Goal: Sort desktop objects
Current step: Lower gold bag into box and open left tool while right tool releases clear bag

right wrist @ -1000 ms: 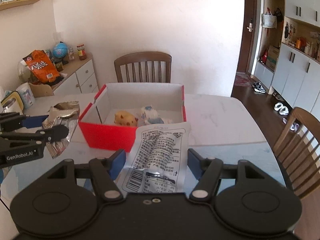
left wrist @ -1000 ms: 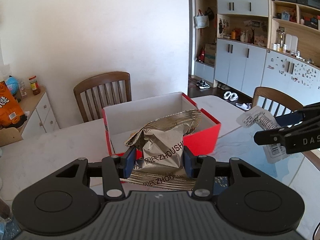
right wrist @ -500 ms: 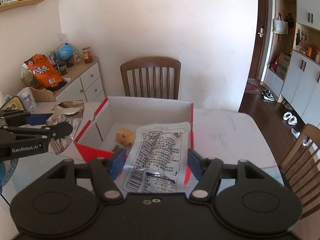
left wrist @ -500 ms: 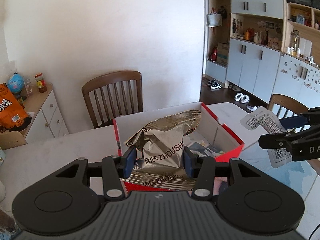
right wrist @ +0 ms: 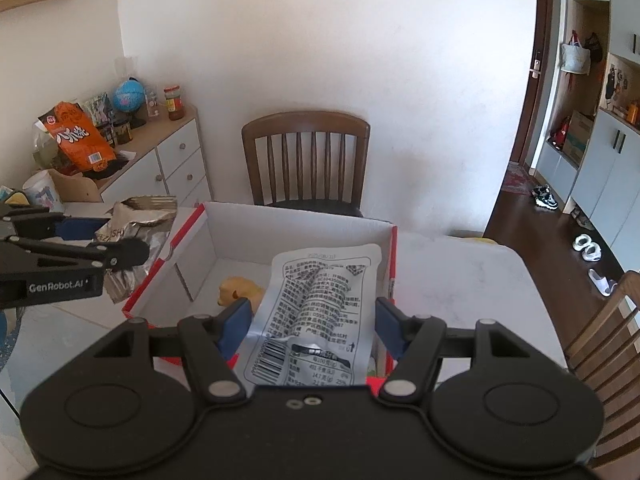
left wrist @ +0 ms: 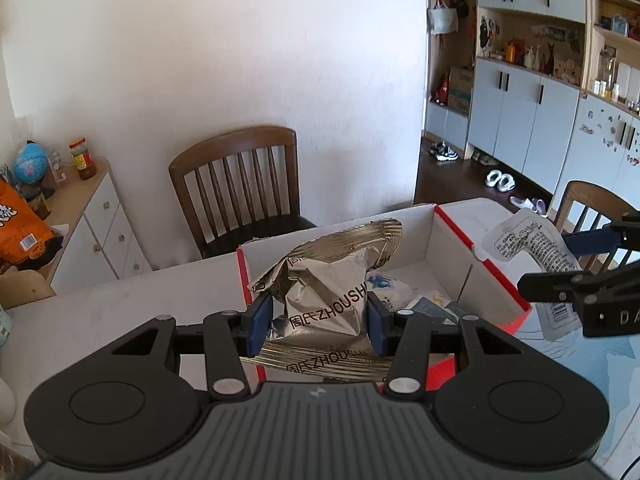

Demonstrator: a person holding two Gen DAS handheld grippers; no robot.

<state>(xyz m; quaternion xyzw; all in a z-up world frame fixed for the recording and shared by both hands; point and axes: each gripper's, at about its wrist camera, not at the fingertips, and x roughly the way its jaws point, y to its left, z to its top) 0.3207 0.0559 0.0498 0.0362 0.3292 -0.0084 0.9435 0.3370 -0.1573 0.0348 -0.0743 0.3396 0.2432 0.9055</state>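
Left gripper (left wrist: 318,316) clamps crinkled silver foil snack bag (left wrist: 328,280); right gripper (right wrist: 310,322) clamps white printed pouch (right wrist: 316,316). Both hang over the open red-and-white cardboard box (right wrist: 188,232), directly below; pouch long axis runs forward.

Left wrist view: silver snack bag (left wrist: 326,300) covers much of the red box (left wrist: 496,276) floor; small items behind it only partly seen, kind unclear. Bag's lower edge hidden under the left gripper (left wrist: 320,316) body. Right gripper (left wrist: 576,264) cut off by the right edge. Orange packet (left wrist: 20,228) cut by the left edge.

Right wrist view: white printed pouch (right wrist: 316,320) hides the box's near right corner; its print too small to read. Yellow toy (right wrist: 238,290) partly hidden behind a blue pad. Worktop (right wrist: 460,276) front edge hidden under the gripper body.
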